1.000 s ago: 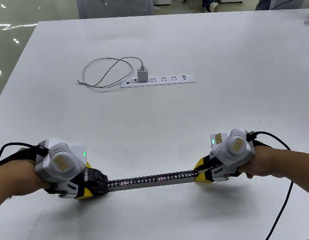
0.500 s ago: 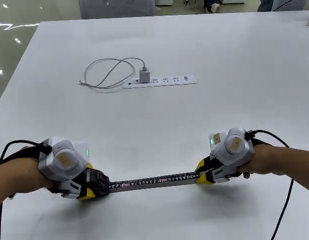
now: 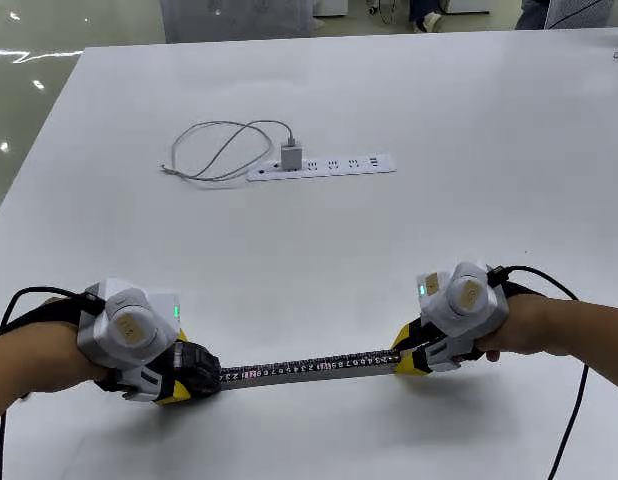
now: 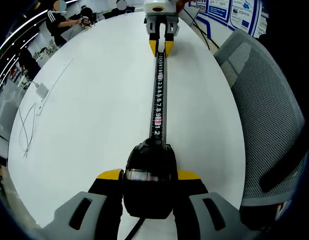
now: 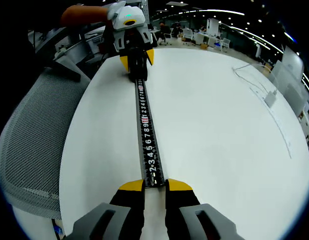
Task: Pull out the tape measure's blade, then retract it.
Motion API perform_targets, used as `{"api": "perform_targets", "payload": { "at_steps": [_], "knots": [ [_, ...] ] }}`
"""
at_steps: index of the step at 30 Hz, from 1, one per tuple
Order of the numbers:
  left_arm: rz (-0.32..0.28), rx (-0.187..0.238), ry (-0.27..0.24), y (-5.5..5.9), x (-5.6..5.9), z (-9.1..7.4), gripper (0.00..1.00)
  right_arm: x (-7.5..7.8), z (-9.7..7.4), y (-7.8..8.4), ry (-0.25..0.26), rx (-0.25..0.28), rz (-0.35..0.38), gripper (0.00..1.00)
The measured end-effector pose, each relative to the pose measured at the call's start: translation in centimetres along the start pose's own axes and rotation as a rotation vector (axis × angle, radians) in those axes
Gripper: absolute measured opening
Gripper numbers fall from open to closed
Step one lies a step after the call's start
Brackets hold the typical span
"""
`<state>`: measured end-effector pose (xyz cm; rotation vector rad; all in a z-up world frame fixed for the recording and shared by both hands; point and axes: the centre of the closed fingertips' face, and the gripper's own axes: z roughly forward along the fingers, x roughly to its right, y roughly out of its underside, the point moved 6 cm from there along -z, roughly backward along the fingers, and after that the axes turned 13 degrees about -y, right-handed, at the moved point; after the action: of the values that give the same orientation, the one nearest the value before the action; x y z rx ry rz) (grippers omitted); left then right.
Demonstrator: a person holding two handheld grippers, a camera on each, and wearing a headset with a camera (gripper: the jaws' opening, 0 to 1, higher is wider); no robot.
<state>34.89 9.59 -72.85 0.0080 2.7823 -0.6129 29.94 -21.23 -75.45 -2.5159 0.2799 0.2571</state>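
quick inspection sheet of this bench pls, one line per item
Surface: white table, flat and plain.
Job's things: black tape measure case; blade pulled out straight, numbers up, spanning from one gripper to the other.
Clutter: power strip with a charger plugged in, well away from the work.
Grippers: left gripper shut on the tape measure case; right gripper shut on the blade's end.
Cables: white cable looped beside the charger; black cable trailing from the right gripper, another at the left.
Surroundings: mesh chair beside the table; glossy floor.
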Motion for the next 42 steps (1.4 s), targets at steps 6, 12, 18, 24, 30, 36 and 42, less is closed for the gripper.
{"api": "perform_targets", "payload": {
  "at_steps": [6,12,18,24,30,36,42],
  "knots": [
    [-0.012,-0.025,-0.005,0.3,-0.1,-0.1,0.35,0.0,0.0,0.0,0.005,-0.009,-0.007,0.12],
    [-0.031,-0.024,-0.002,0.5,-0.2,-0.7,0.36,-0.3,0.1,-0.2,-0.001,-0.038,-0.027,0.14],
    [-0.054,0.023,0.028,-0.1,-0.1,-1.6,0.41,-0.6,-0.1,-0.2,0.000,-0.064,-0.044,0.18],
    [-0.076,0.028,0.028,0.0,-0.4,-1.9,0.44,-0.8,-0.4,-0.6,0.003,-0.069,-0.055,0.19],
    [-0.096,0.040,0.027,0.0,-0.4,-2.3,0.48,-0.9,-0.8,-1.2,0.011,-0.069,-0.052,0.21],
    [-0.129,0.063,0.019,-0.2,-0.5,-2.9,0.56,-1.1,-1.2,-1.5,0.028,-0.070,-0.043,0.25],
    [-0.205,0.115,-0.025,-0.7,-1.2,-3.6,0.76,-1.2,-1.9,-1.7,0.062,-0.013,-0.001,0.32]
  ]
}}
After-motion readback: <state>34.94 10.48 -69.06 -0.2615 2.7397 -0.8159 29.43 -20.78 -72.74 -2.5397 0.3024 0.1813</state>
